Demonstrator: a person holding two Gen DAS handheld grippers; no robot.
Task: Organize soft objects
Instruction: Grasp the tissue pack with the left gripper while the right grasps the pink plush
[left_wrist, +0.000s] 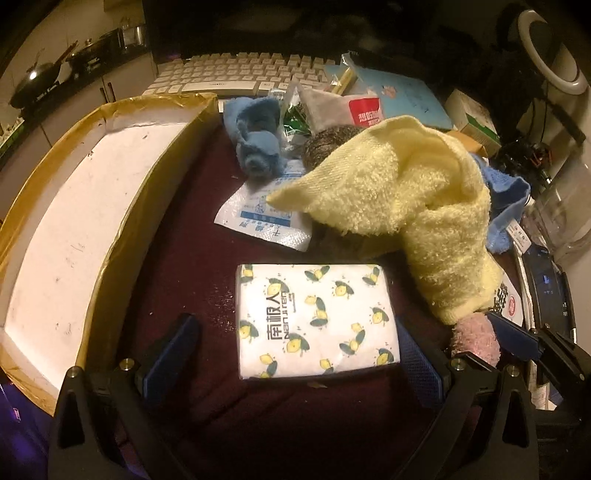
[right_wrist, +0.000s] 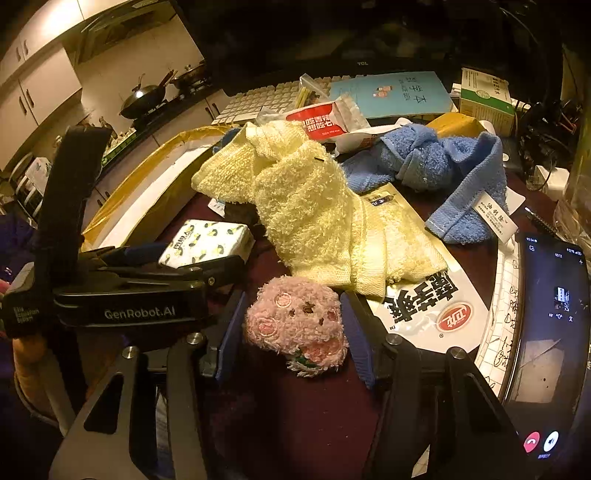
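Observation:
A lemon-print tissue pack lies on the dark red mat between the fingers of my left gripper, which is open; its left pad stands clear of the pack. My right gripper straddles a pink plush toy on the mat, with the pads close beside the fur but not squeezing it. The plush also shows at the right of the left wrist view. A yellow towel lies crumpled behind both. Behind it rests a blue towel. A small darker blue cloth sits near the keyboard.
A shallow white box with gold-taped walls lies left of the mat. A keyboard, a light blue book, snack packets and a sachet crowd the back and right. A lit phone lies at the right edge.

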